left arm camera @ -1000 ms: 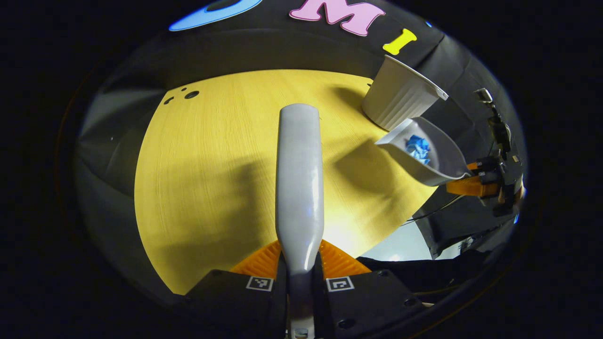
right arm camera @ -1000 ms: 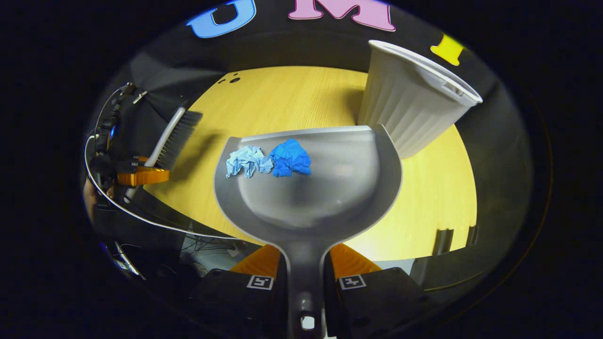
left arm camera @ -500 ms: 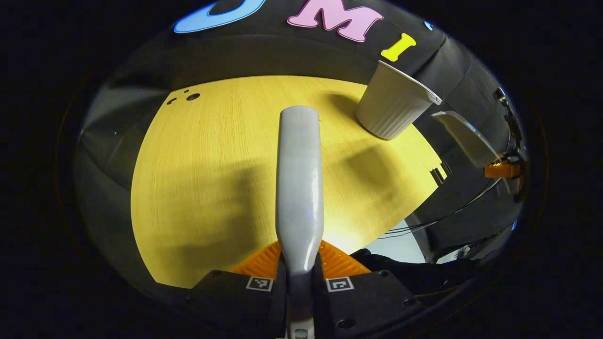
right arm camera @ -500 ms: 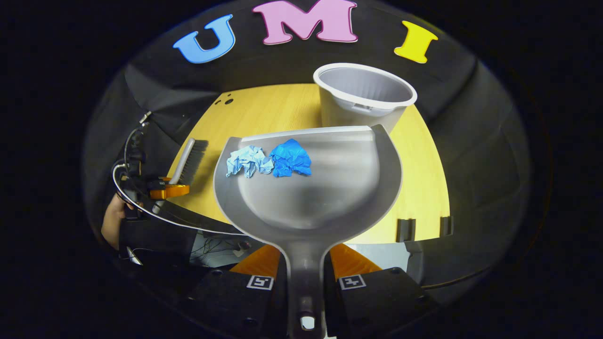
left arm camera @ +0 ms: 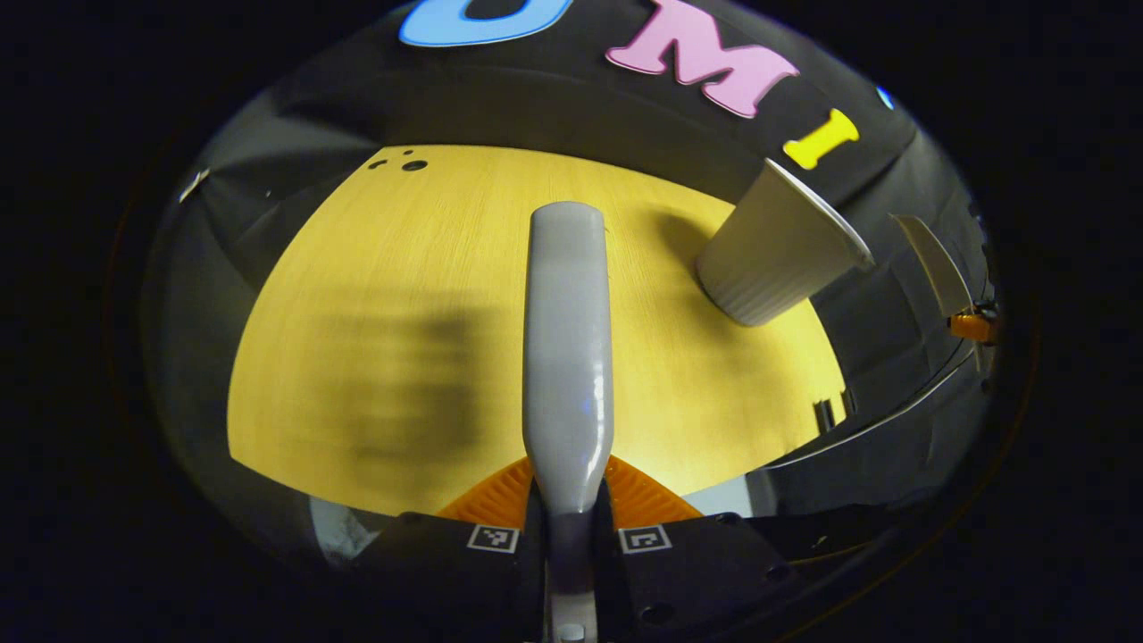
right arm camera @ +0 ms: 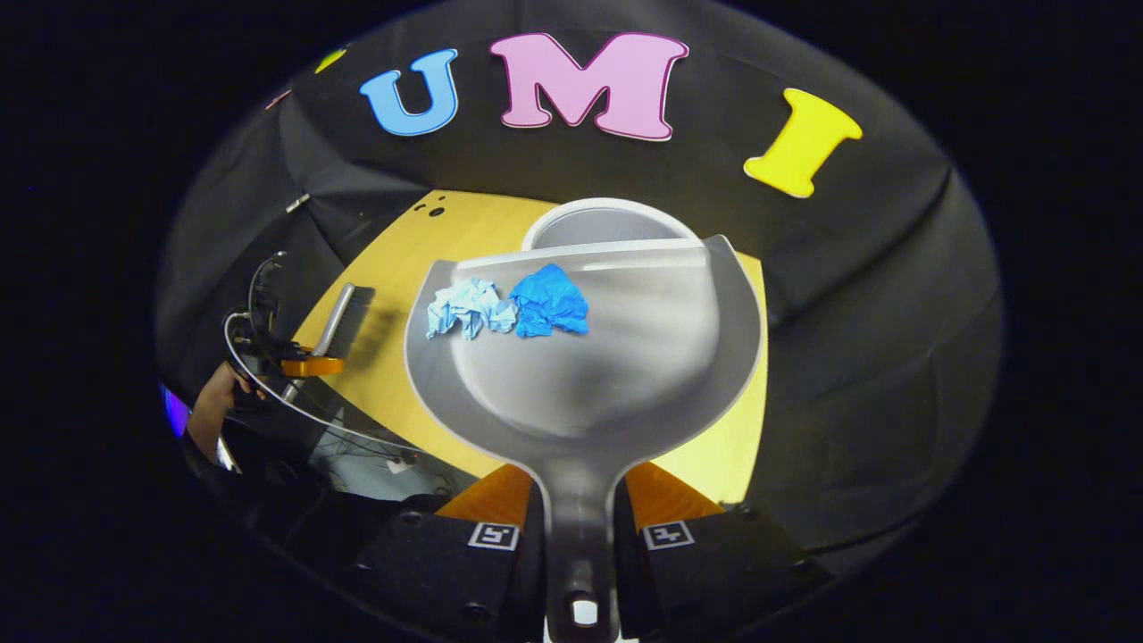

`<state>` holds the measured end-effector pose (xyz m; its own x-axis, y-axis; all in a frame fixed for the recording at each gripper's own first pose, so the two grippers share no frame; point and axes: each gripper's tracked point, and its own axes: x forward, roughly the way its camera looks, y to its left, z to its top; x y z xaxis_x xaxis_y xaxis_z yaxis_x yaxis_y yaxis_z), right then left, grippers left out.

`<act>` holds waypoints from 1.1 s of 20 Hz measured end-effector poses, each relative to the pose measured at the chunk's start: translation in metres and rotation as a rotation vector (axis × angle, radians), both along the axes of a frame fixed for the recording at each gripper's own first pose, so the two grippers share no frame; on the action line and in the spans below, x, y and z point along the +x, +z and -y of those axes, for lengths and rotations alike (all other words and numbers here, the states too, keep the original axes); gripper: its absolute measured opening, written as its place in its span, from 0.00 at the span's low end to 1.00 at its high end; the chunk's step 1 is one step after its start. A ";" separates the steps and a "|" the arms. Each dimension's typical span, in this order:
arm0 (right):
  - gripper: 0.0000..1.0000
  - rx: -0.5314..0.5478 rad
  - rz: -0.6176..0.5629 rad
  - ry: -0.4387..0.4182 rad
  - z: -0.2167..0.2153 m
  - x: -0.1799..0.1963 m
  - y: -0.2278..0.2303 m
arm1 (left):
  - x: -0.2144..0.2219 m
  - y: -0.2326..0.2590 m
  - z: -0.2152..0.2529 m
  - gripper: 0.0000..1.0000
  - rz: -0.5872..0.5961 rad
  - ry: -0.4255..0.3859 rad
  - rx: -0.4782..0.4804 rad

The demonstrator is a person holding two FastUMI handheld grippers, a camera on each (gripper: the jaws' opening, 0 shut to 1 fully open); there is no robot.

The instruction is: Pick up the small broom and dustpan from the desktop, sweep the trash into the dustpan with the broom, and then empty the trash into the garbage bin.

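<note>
Dustpan (right arm camera: 616, 357): grey plastic, handle clamped between both fingers of the right hand-held gripper (right arm camera: 580, 527), pan extending straight ahead of it, held up off the tabletop (right arm camera: 464, 232). Pan roughly level; lip forward.

Trash: two crumpled wads near the front lip, left of the pan's centre line. Pale blue wad (right arm camera: 469, 308) and darker blue wad (right arm camera: 551, 302), touching each other.

Garbage bin (right arm camera: 607, 223): pale, ribbed, open top. Right gripper view looks down on its rim just beyond and below the dustpan lip; the pan hides the near half of the opening. In the left gripper view the garbage bin (left arm camera: 777, 254) stands on the tabletop (left arm camera: 429, 295) ahead and to the right of the left hand-held gripper (left arm camera: 568, 522), with the dustpan (left arm camera: 929, 263) edge-on further right.

Broom (left arm camera: 568, 348): grey handle gripped between both fingers of the left hand-held gripper, back of the head running straight ahead over the yellow wood-grain tabletop. Seen from the right gripper view, the broom (right arm camera: 344, 313) is well off to the left of the dustpan, dark bristles visible, held by the left hand-held gripper (right arm camera: 308, 366), a person's hand (right arm camera: 210, 411) behind it.

Small dark holes (left arm camera: 406, 164) at the tabletop's far corner. Nothing lies between the dustpan lip and the bin.
</note>
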<state>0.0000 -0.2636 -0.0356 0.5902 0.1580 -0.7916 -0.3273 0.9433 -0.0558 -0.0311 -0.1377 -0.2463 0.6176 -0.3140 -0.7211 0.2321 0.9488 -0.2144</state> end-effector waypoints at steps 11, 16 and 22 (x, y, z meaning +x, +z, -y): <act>0.35 -0.376 0.020 0.163 0.056 0.147 -0.018 | -0.016 -0.020 0.036 0.26 -0.042 0.026 0.039; 0.35 -0.678 0.084 0.311 0.052 0.161 -0.017 | 0.006 -0.019 0.031 0.26 -0.026 -0.002 0.026; 0.35 -0.893 0.159 0.362 0.057 0.157 -0.001 | 0.020 -0.024 0.018 0.26 -0.024 -0.014 -0.004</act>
<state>0.1571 -0.3208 -0.0362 0.7341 -0.2688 -0.6236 -0.5159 0.3764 -0.7696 -0.0112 -0.1558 -0.2698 0.5957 -0.3258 -0.7341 0.2405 0.9444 -0.2240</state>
